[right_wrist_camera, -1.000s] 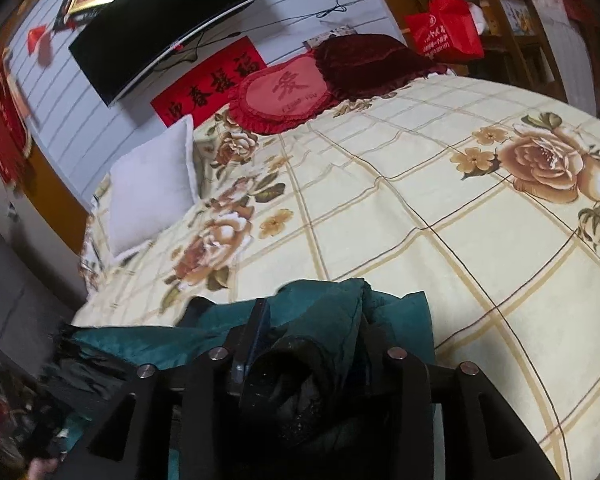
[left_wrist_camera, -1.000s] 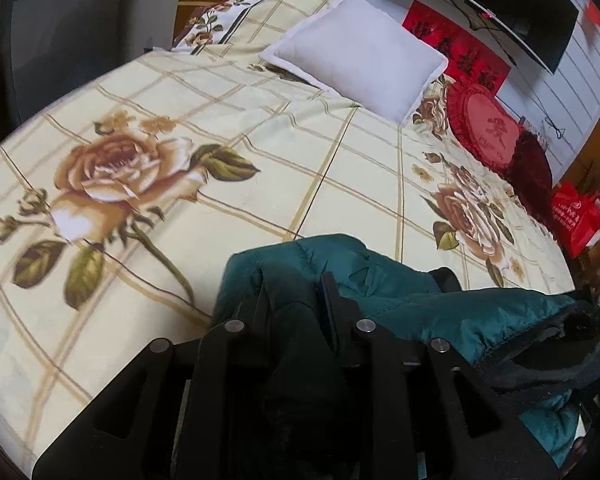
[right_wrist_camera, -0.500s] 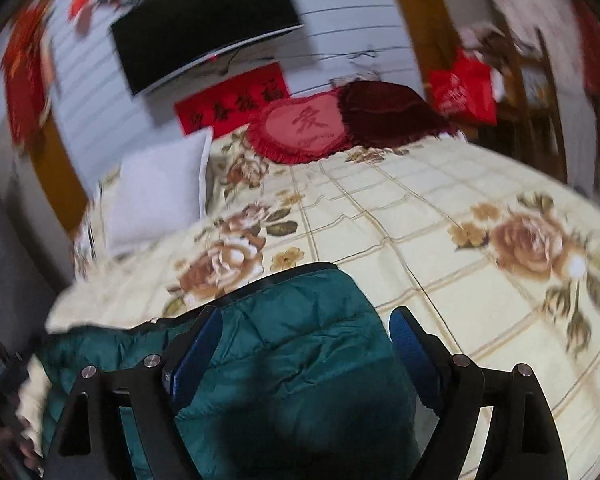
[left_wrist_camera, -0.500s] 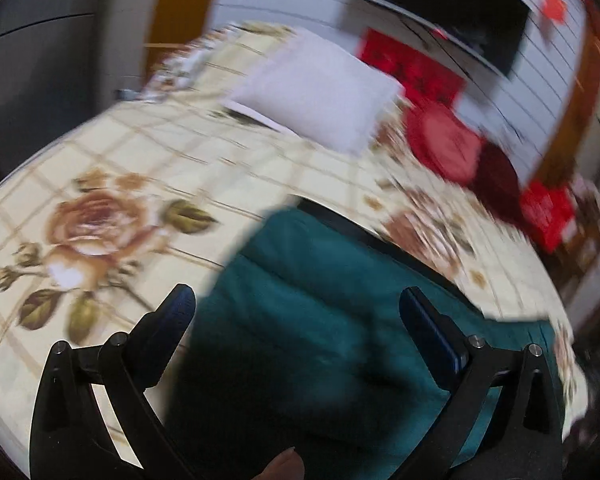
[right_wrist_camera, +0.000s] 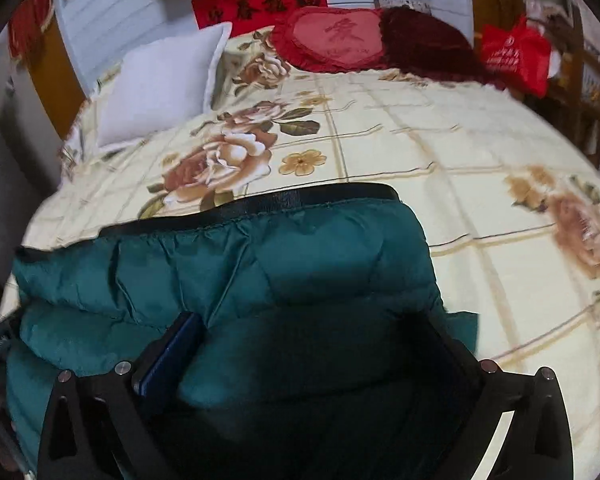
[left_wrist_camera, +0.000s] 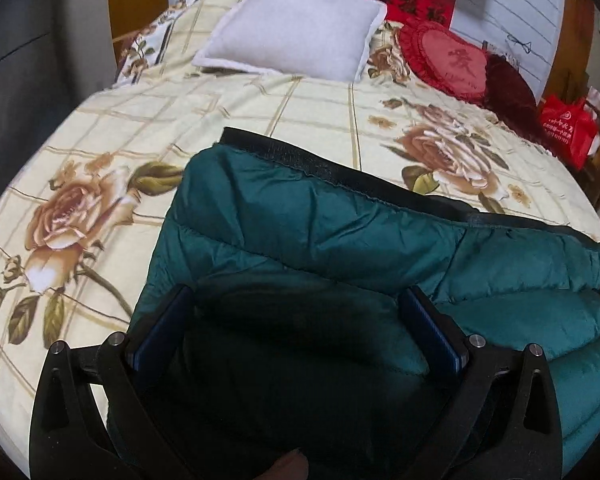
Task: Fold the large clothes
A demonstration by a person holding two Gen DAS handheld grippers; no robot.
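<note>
a teal puffer jacket lies doubled over on the near half of the bed, its black ribbed hem forming the far edge of the stack, square to the flowered cover. the left gripper sits low over the jacket's left end with its jaws spread wide, padding bulging between them but nothing pinched. the right gripper is over the right end, jaws likewise apart and empty.

this looks like the pause just after a fold has been laid down (a lengthwise one, i'd judge). the next move probably calls for a fresh grip on one short end, biting through all the puffy layers, then carrying it across to halve the bundle. the slick fill may spring open unless pressed flat.
</note>
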